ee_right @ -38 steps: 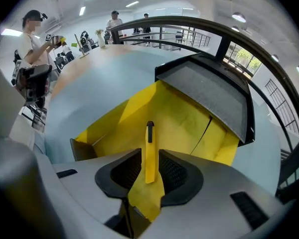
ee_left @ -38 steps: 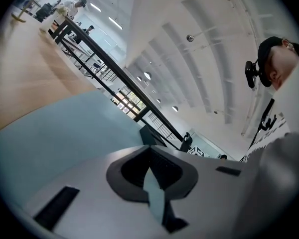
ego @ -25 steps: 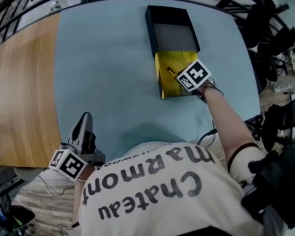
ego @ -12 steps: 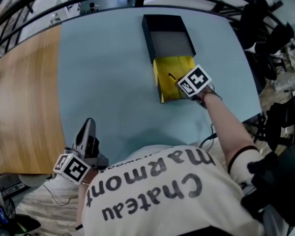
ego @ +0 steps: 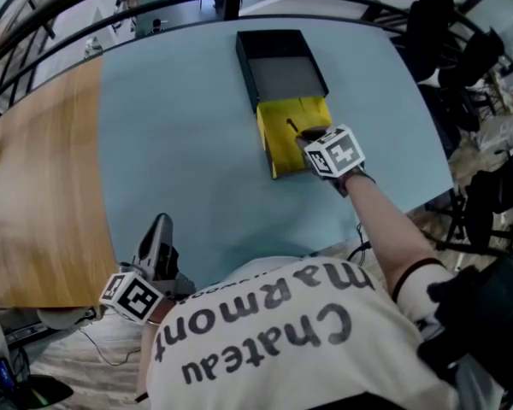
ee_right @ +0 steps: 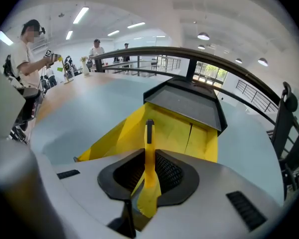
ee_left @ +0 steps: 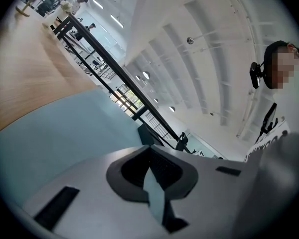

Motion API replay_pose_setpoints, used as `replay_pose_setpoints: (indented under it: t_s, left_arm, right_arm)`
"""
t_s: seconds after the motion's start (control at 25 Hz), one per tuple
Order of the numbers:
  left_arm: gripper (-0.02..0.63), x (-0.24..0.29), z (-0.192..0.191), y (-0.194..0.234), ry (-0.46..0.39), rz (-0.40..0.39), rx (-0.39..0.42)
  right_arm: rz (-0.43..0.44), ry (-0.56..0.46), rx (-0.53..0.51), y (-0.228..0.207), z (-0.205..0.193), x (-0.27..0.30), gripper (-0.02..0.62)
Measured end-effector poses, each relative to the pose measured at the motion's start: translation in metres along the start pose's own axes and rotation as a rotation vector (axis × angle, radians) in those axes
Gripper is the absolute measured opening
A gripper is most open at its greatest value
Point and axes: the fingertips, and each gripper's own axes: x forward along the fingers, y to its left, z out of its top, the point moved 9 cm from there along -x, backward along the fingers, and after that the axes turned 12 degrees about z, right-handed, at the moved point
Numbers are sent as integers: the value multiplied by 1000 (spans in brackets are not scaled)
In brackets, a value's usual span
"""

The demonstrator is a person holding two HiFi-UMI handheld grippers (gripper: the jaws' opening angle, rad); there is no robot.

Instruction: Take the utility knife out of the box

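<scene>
Two grippers are out, one in each of the person's hands. The left gripper (ego: 160,225) sits nearest, close to the person's body at the near edge of the table (ego: 179,126). It points across the pale blue top. Its jaws stand only a sliver apart with nothing between them (just the blue of the table shows through the gap).

Further out, at the end of an outstretched arm, the right gripper (ego: 306,137) tilts down over the box, with its marker cube (ego: 333,152) facing up. Its jaws are narrow and clamped on the utility knife (ee_right: 149,148), a thin yellow one with a black end that sticks out past the jaws. The knife hangs over the yellow tray (ego: 278,148); whether its far end touches the tray I cannot tell.

That tray is slid partway out of a black sleeve (ego: 282,75), which lies beyond it. To the left the blue top gives way to bare wood (ego: 34,186). A dark railing (ee_right: 139,54) curves round the far side, and another person (ee_right: 27,49) stands off past it.
</scene>
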Motion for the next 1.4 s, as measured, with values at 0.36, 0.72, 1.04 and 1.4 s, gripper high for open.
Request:
replay_pose_setpoints:
  t_s: [0.36,0.72,1.04,1.4]
  left_arm:
    - [3,11,-17,-15,67,-42,9]
    - [3,39,-37,-48,150,-141,57]
    - [3,38,-37,-50,159,-142,74]
    - [3,30,-39,-65,128,-103,115]
  right_arm:
    - [-7,-235,41,13,-8,-33,83]
    - [-6,-427,274,24,-25,-48,83]
    - [-1,-512,240,34,-31,-69,83]
    - [47,-563,158,33,-25,-72,83]
